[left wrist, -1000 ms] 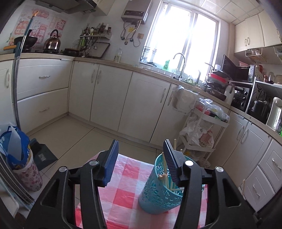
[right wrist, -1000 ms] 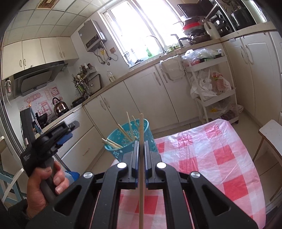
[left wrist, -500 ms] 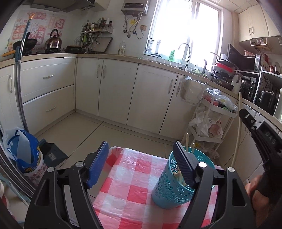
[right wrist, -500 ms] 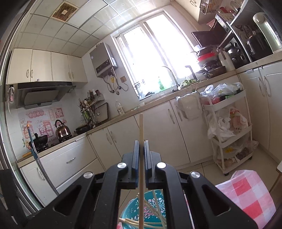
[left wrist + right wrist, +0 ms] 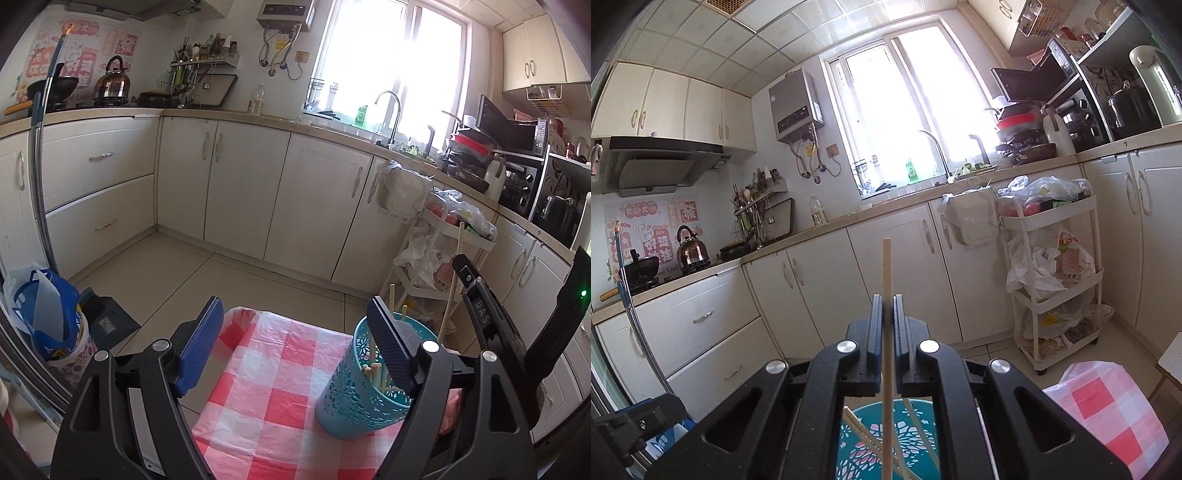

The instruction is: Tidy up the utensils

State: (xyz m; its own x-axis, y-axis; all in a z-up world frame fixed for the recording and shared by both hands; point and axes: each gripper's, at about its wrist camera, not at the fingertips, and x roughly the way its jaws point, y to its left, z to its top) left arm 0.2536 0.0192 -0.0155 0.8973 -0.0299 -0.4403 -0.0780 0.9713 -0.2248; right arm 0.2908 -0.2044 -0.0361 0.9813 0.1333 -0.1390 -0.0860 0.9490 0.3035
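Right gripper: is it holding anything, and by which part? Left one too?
The right gripper is shut on a single chopstick, pinched partway along its shaft above the teal holder. The left gripper is open and holds nothing.

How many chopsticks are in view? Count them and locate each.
5 chopsticks: one clamped in the right gripper above the teal holder; two upright in it, two leaning lower inside. Others may be hidden.

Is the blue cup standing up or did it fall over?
Standing up. The blue cup sits upright on the checkered cloth, chopsticks poking out of its open top.
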